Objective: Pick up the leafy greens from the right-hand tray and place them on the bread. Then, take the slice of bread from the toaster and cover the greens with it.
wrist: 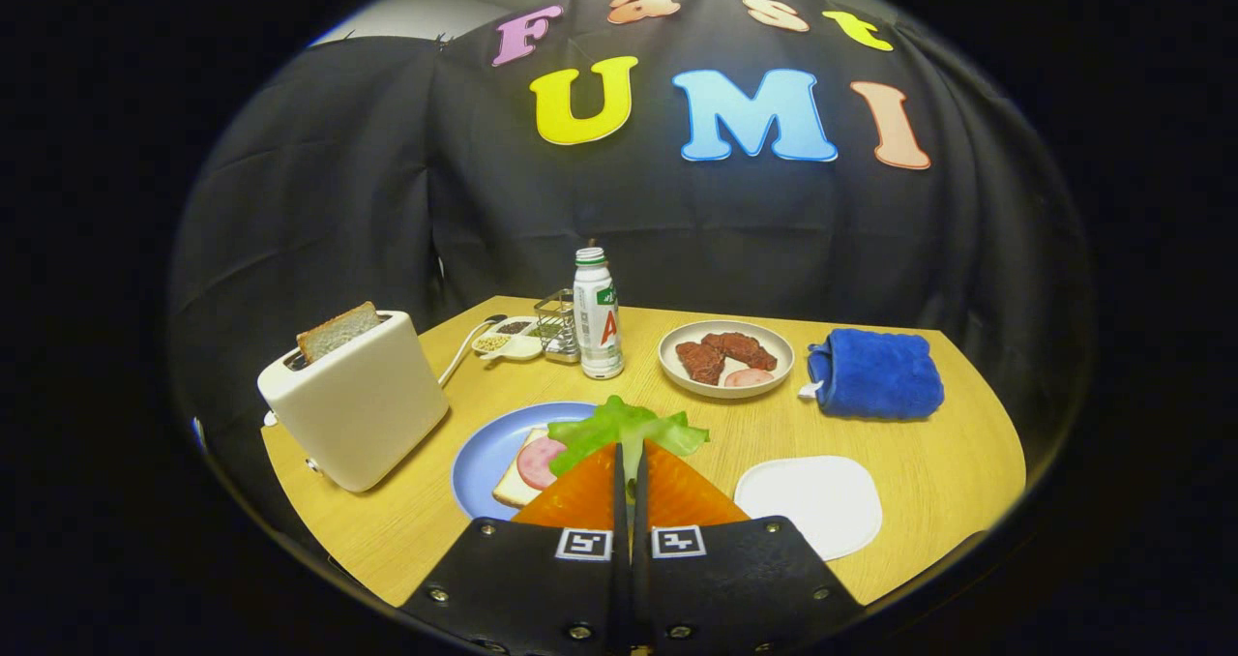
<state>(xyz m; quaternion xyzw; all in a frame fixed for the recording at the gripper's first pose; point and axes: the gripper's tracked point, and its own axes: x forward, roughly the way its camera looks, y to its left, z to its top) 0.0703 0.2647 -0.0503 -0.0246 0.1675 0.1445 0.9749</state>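
I am squeezing the lettuce leaf in my nearly closed tool, hanging just right of the ham-topped bread on the blue plate.

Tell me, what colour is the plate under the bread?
Light blue. The plate shows in the gripper view, under the bread, beside the gripper shut on the leafy greens.

the tool is seen with its fingers closed on the leafy greens, held above a blue plate carrying bread topped with a ham slice. a toaster with a bread slice is placed beside the plate on the desk; a white tray lies opposite.
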